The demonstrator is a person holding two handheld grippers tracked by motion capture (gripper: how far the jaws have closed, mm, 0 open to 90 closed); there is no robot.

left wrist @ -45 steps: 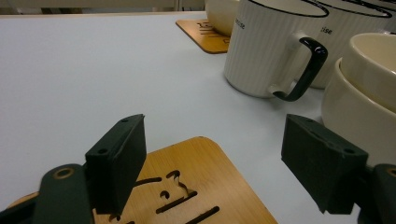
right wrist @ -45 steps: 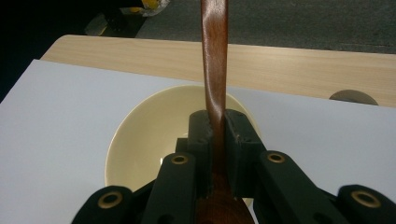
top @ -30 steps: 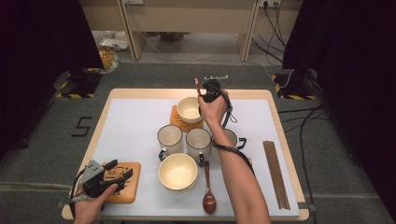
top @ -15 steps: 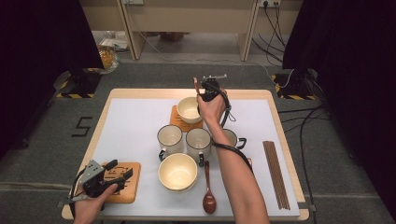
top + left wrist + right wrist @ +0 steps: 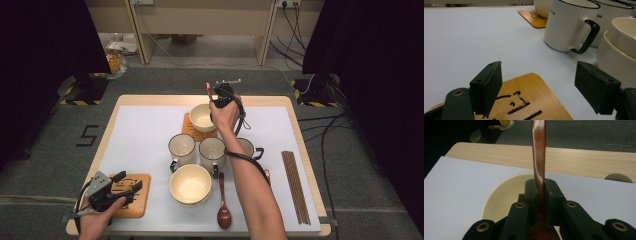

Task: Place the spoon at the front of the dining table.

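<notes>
Jaws of the right gripper [image 5: 539, 192] were clamped on a wooden spoon [image 5: 538, 150], handle running straight out past the tips and away toward the far table edge. In the high view that gripper [image 5: 218, 92] hung just above the far rim of the far bowl [image 5: 202, 116], which sat on a coaster [image 5: 189, 126] far of the mugs. The right gripper view put the bowl [image 5: 504, 195] directly under the jaws, so the spoon's wide end sat back w/ the hand, over the bowl; whether it touched the rim couldn't be told.

That was the relation that counted: spoon's long axis ran near-to-far, roughly level, bowl straight below. A guess: the next move would need the hand to drop and tip so the spoon came to rest in the bowl, not across the rim.

Left gripper [image 5: 131, 190] lay well apart at the near left corner, jaws spread wide over the near coaster [image 5: 529, 100], gripping nothing. Right hand was far nearer the bowl.
</notes>
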